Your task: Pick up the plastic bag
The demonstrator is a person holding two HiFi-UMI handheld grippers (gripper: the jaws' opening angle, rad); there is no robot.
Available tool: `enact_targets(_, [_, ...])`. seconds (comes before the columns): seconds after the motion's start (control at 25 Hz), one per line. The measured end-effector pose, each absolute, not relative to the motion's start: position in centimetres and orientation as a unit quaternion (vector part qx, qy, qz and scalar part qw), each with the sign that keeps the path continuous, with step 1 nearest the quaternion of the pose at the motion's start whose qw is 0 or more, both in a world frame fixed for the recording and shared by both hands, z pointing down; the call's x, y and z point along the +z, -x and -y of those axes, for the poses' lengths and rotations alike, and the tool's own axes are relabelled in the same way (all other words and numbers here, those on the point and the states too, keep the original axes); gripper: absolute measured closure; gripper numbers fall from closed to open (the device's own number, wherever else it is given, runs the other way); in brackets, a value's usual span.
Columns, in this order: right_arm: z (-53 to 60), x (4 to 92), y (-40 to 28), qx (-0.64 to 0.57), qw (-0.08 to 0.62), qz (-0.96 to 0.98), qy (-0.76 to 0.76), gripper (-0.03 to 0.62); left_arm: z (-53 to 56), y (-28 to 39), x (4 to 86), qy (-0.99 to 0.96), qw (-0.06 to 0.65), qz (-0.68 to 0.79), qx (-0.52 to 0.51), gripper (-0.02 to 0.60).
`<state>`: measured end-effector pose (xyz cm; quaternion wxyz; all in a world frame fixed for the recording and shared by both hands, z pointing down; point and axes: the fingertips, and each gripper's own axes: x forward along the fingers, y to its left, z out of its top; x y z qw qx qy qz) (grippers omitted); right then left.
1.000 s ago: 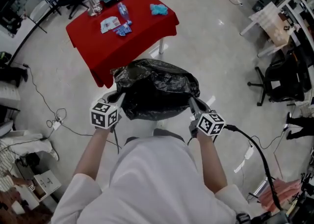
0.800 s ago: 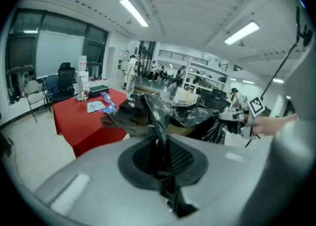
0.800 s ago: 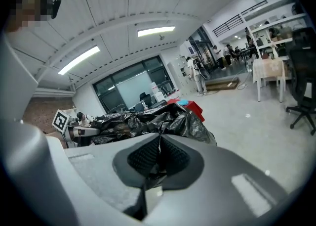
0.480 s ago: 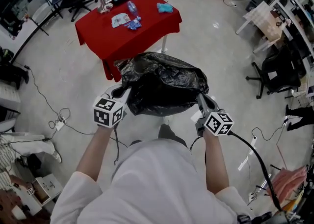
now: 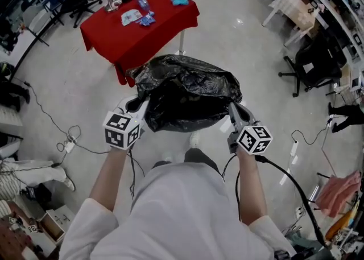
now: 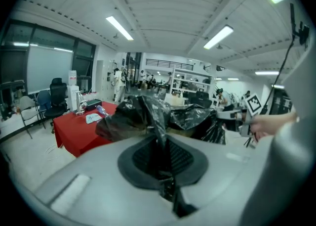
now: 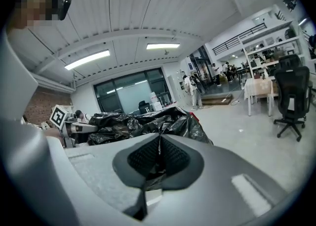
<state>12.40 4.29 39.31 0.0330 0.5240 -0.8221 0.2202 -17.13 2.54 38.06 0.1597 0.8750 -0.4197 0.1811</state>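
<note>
Above the pale workshop floor (image 5: 244, 48), near the red-draped surface (image 5: 142, 31), the black plastic bag (image 5: 187, 97) hangs clear, its film clamped at opposite sides by the left hand-held gripper (image 5: 142, 105) and right hand-held gripper (image 5: 234, 111), presumably to share the load and keep it level.
</note>
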Motion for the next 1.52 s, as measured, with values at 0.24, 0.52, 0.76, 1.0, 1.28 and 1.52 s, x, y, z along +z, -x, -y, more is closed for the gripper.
enact_targets(0.24, [-6.2, 38.6, -14.0, 0.218, 0.031, 0.829, -0.515, 0.591, -4.3, 14.7, 37.4, -0.876, 0.158, 0.419, 0.176, 0.575])
enact_targets(0.52, [-8.0, 38.1, -16.3, 0.207, 0.032, 0.852, -0.48, 0.592, -6.1, 12.4, 37.2, -0.865, 0.172, 0.441, 0.164, 0.575])
enact_targets(0.76, [-8.6, 38.1, -17.4, 0.216, 0.017, 0.853, -0.474, 0.592, -7.0, 10.7, 37.2, -0.865, 0.17, 0.441, 0.167, 0.575])
enact_targets(1.0, [-8.1, 38.0, -18.1, 0.218, 0.007, 0.851, -0.479, 0.592, -6.8, 10.4, 37.4, -0.866, 0.169, 0.44, 0.169, 0.575])
enact_targets(1.28, [-7.0, 37.6, -18.0, 0.214, 0.0, 0.85, -0.482, 0.592, -6.1, 10.1, 37.0, -0.869, 0.165, 0.434, 0.169, 0.575])
enact_targets(1.52, [-6.9, 37.6, -17.3, 0.215, 0.0, 0.852, -0.477, 0.592, -6.0, 10.4, 37.0, -0.87, 0.166, 0.432, 0.17, 0.575])
